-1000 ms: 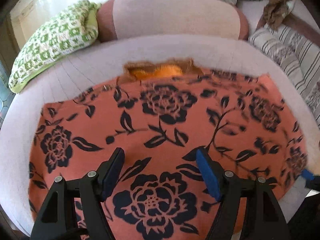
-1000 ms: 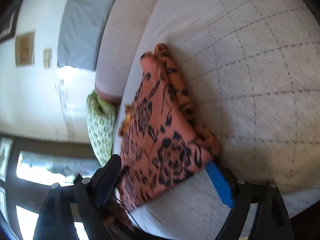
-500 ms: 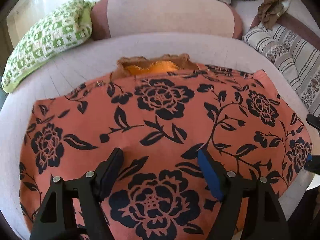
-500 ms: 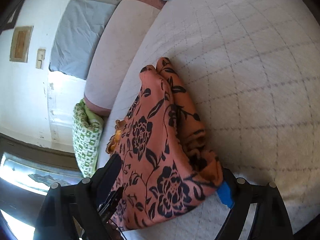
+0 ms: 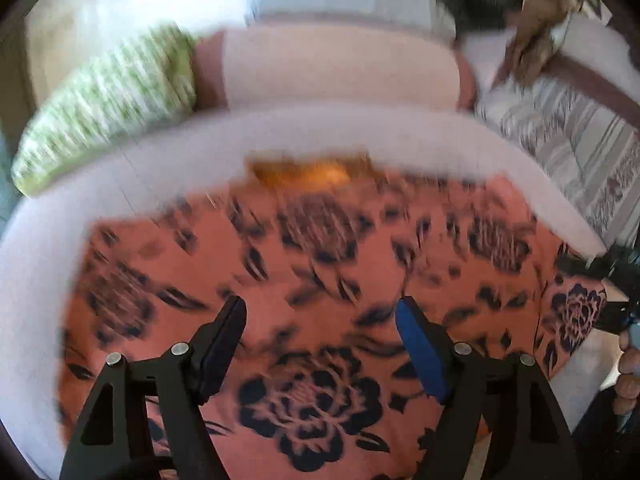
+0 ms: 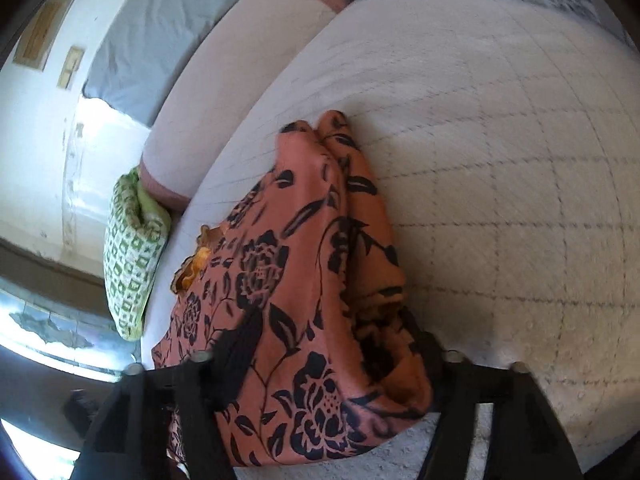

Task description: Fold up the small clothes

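An orange garment with a black flower print (image 5: 320, 264) lies spread on a pale quilted bed (image 5: 132, 184); its orange lace neckline (image 5: 304, 172) is at the far edge. My left gripper (image 5: 320, 332) hovers open just above the garment's near middle. My right gripper (image 6: 332, 356) is at the garment's right edge, jaws wide apart, with the folded side of the cloth (image 6: 320, 280) bunched between them; it also shows in the left wrist view (image 5: 616, 312). The right fingertips are hidden by cloth.
A green patterned pillow (image 5: 112, 100) and a pink bolster (image 5: 340, 68) lie at the bed's far side. A striped cushion (image 5: 572, 152) is at the far right. Bare quilt (image 6: 500, 160) stretches right of the garment.
My right gripper has pushed further onto the garment's edge, so the cloth now fills the gap between its fingers. The left view has shifted back slightly and is blurred.
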Motion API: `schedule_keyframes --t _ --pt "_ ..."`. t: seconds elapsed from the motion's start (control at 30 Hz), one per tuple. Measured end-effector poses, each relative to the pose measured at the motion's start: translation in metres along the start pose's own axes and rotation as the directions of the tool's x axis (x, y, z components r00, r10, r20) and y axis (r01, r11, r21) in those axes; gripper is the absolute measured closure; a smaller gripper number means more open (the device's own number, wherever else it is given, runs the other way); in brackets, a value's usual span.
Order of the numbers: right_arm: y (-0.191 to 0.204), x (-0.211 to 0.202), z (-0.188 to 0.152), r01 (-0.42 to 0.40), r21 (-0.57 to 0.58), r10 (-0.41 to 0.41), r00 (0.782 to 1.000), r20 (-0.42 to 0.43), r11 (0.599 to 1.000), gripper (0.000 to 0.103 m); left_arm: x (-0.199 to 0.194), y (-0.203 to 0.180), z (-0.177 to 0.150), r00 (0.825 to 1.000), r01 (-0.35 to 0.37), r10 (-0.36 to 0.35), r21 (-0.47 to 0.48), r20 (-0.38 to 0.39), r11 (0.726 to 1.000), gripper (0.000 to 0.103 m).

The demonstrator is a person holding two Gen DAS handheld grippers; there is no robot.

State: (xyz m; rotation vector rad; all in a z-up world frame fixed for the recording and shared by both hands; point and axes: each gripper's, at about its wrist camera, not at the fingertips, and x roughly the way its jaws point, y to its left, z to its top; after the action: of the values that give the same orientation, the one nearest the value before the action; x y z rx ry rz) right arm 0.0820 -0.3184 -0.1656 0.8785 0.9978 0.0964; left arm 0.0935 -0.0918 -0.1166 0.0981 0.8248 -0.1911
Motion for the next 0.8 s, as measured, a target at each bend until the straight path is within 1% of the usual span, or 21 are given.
schedule_keyframes --t 0.03,0.07,0.1,0.13,0.17,0.2,0.23,0.3,0.33,0.37,0.4,0.5,0.53,0.57,0.6,0.63,0.67,0.7,0.73,0.77,0.8 --pt "0.002 0.001 0.002 0.000 -0.011 0.000 1.000 -0.008 1.000 0.075 -0.001 0.001 0.001 1.000 -0.016 0.016 0.007 0.004 1.000 0.025" --pt "0.004 -0.001 0.004 -0.005 -0.013 0.005 1.000 -0.007 1.000 0.076 0.005 0.003 -0.001 0.999 -0.020 0.020 0.016 -0.032 1.000 0.025" --pt "0.011 -0.007 0.004 0.005 -0.037 -0.004 1.000 0.012 0.999 0.078 0.024 0.004 -0.007 0.991 -0.031 0.035 0.035 -0.127 0.999 0.025" --pt "0.021 -0.015 0.003 0.028 -0.071 -0.024 0.999 0.046 0.997 0.081 0.039 0.005 -0.014 0.980 -0.036 0.045 0.049 -0.196 0.998 0.023" --pt "0.031 -0.025 0.000 0.042 -0.110 -0.033 0.997 0.077 0.993 0.082 0.038 0.008 -0.017 0.989 -0.029 0.036 0.051 -0.142 0.998 0.021" --pt "0.037 -0.031 -0.004 0.065 -0.144 -0.051 0.994 0.100 0.987 0.083 0.036 0.006 -0.017 0.990 -0.032 0.042 0.073 -0.136 0.997 0.020" --pt "0.039 -0.031 -0.006 0.095 -0.164 -0.079 0.992 0.100 0.982 0.083 0.036 0.006 -0.014 0.988 -0.032 0.042 0.067 -0.146 0.997 0.020" --pt "0.031 -0.018 -0.009 0.173 -0.184 -0.161 0.984 0.078 0.967 0.083 0.039 0.008 -0.008 0.983 -0.030 0.037 0.044 -0.177 0.999 0.021" --pt "0.024 -0.009 -0.010 0.191 -0.180 -0.186 0.982 0.046 0.965 0.083 0.037 0.007 -0.004 0.981 -0.027 0.035 0.042 -0.189 0.999 0.021" --pt "0.017 -0.002 -0.010 0.191 -0.156 -0.191 0.981 0.016 0.969 0.083 0.028 0.009 -0.001 0.982 -0.020 0.024 0.026 -0.185 0.999 0.022" --pt "0.011 -0.002 -0.010 0.170 -0.123 -0.169 0.985 0.014 0.978 0.082 0.022 0.010 0.002 0.986 -0.018 0.020 0.011 -0.164 1.000 0.022" --pt "0.000 -0.014 -0.008 0.052 -0.018 -0.051 0.998 0.033 0.998 0.075 -0.002 0.016 0.003 0.997 -0.034 0.034 -0.011 -0.067 0.999 0.022" --pt "0.000 -0.018 -0.008 0.038 -0.001 -0.038 0.999 0.038 0.999 0.066 -0.004 0.017 0.002 0.998 -0.040 0.039 -0.015 -0.054 0.999 0.022" --pt "0.001 -0.020 -0.009 0.017 0.007 -0.018 0.999 0.043 1.000 0.037 -0.001 0.017 -0.001 0.997 -0.043 0.042 -0.015 -0.060 0.999 0.022" --pt "0.002 -0.022 -0.010 -0.007 0.014 0.006 0.999 0.054 1.000 0.023 0.011 0.023 0.001 0.995 -0.048 0.047 -0.006 -0.092 0.999 0.022" --pt "0.002 -0.022 -0.010 -0.008 0.012 0.007 0.998 0.061 1.000 0.018 0.027 0.022 -0.003 0.985 -0.051 0.052 0.009 -0.162 0.999 0.022" --pt "0.005 -0.019 -0.010 0.013 -0.004 -0.012 0.998 0.055 1.000 0.018 0.041 0.019 -0.011 0.976 -0.054 0.060 0.034 -0.208 0.998 0.020" --pt "0.010 -0.012 -0.010 0.027 -0.015 -0.026 0.999 0.038 1.000 0.020 0.036 0.017 -0.011 0.983 -0.062 0.069 0.052 -0.171 0.997 0.020" --pt "0.013 -0.007 -0.009 0.034 -0.028 -0.033 0.999 0.012 0.999 0.037 0.033 0.015 -0.009 0.983 -0.063 0.072 0.058 -0.171 0.996 0.022" --pt "0.014 -0.004 -0.008 0.053 -0.036 -0.053 0.999 -0.009 0.998 0.064 0.027 0.016 -0.006 0.983 -0.040 0.045 0.032 -0.177 0.999 0.022" --pt "0.017 0.001 -0.009 0.066 -0.040 -0.067 0.998 -0.014 0.997 0.072 0.019 0.018 -0.003 0.989 -0.013 0.013 0.002 -0.150 1.000 0.022"
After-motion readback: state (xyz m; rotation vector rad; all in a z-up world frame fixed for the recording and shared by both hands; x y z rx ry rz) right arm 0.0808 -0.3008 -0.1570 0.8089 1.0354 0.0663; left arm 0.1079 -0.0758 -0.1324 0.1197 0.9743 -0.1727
